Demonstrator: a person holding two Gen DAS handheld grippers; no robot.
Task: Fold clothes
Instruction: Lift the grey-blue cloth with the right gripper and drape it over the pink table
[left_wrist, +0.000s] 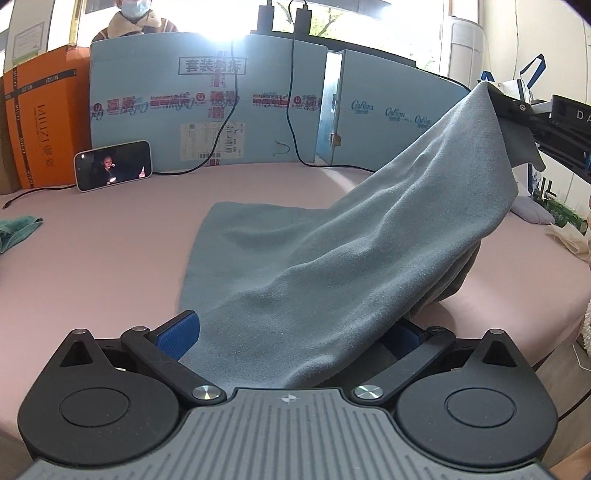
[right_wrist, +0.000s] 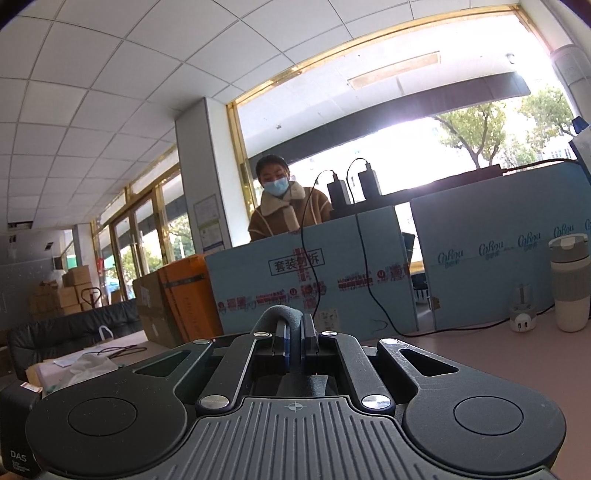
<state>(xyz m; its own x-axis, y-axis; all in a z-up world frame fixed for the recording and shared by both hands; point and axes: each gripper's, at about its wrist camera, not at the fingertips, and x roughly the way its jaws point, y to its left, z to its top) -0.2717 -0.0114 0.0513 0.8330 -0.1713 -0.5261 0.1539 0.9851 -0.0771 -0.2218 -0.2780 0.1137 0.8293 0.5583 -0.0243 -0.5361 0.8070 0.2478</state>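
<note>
1. Pink sheeting covers the work surface (left_wrist: 110, 266), and we note a wall of pale blue printed cartons (left_wrist: 207, 110) along its far edge, with an orange carton (left_wrist: 44, 125) at the left end of that wall.

2. We find a phone (left_wrist: 113, 165) propped on its long side against the cartons, screen lit, with black cables (left_wrist: 291, 92) hanging down the carton faces to the surface.

3. We see a masked person in a brown coat (right_wrist: 286, 214) behind the cartons, in front of bright windows.

4. We record the grey-blue cloth (left_wrist: 332, 251) as the work item. Its far left portion lies flat on the pink surface; the rest rises as a slack sheet toward the upper right.

5. The left gripper (left_wrist: 295, 343) sits low at the near edge, angled down toward the surface. Its jaws stand apart, one blue pad (left_wrist: 179, 338) clear on the left side. The cloth drapes across the gap and covers the right pad, so we see no pinch there.

6. The right gripper (right_wrist: 294, 347) is held high and roughly level, to the right of the left one. Its jaws are closed tight on a folded edge of the cloth, which bulges out as a small loop above the fingertips.

7. We note a lidded tumbler (right_wrist: 569, 284) and a small white plug adapter (right_wrist: 522, 314) standing near each other on the surface by the cartons in the right wrist view.
</note>
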